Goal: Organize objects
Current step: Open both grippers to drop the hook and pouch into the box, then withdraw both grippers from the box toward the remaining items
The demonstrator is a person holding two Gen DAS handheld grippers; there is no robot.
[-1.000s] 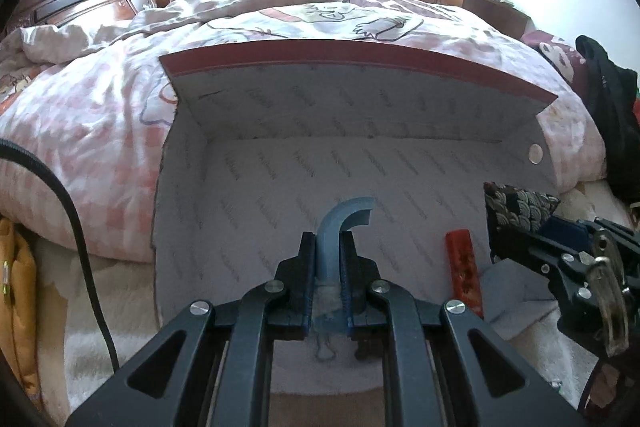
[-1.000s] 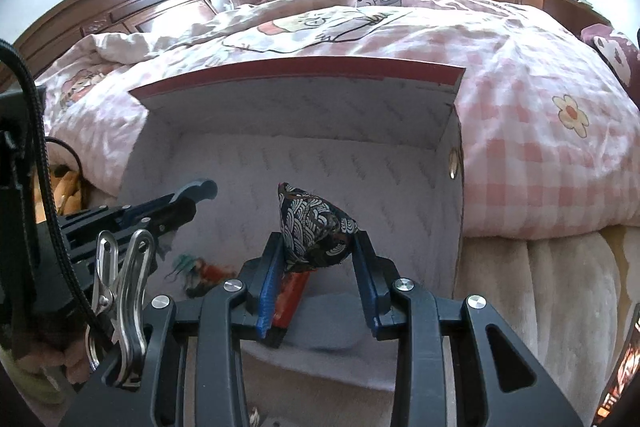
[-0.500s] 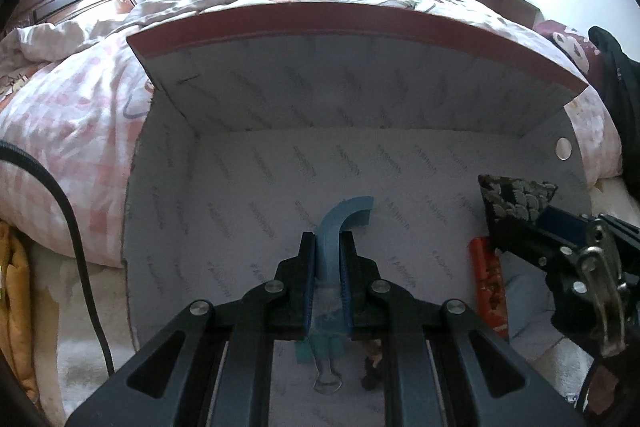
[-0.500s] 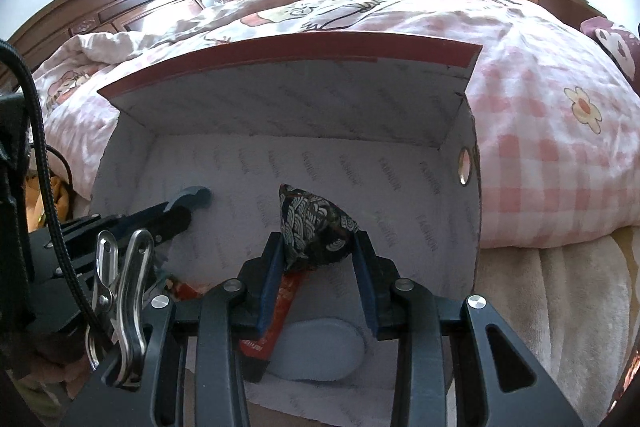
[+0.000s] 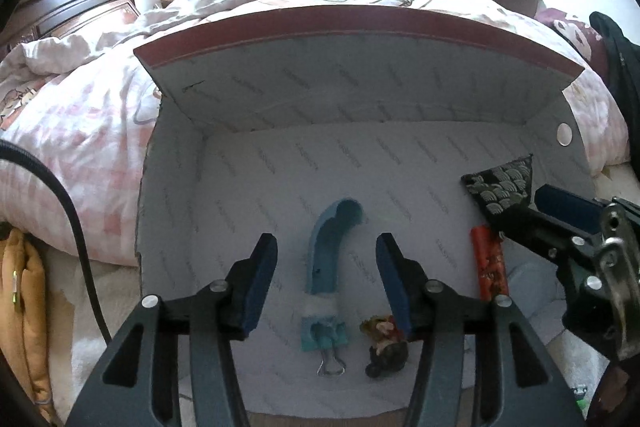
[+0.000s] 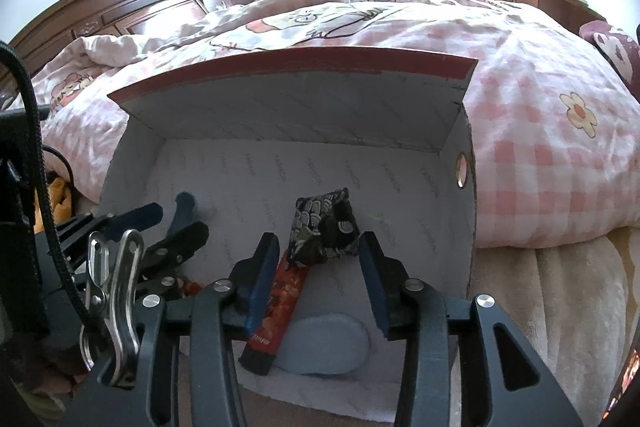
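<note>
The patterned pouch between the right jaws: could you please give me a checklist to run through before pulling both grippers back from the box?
1. Left gripper has let go of the blue curved piece; jaws opening, clear of it: ok.
2. Blue curved piece lies on the box floor: ok.
3. Right gripper jaws opening, patterned pouch between them; fully released: cannot tell.
4. Pouch resting inside the box: cannot tell.
5. Red stick and figurine inside the box: ok.

Bare box floor (image 5: 248,227) left of blue hook (image 5: 328,251)
</note>
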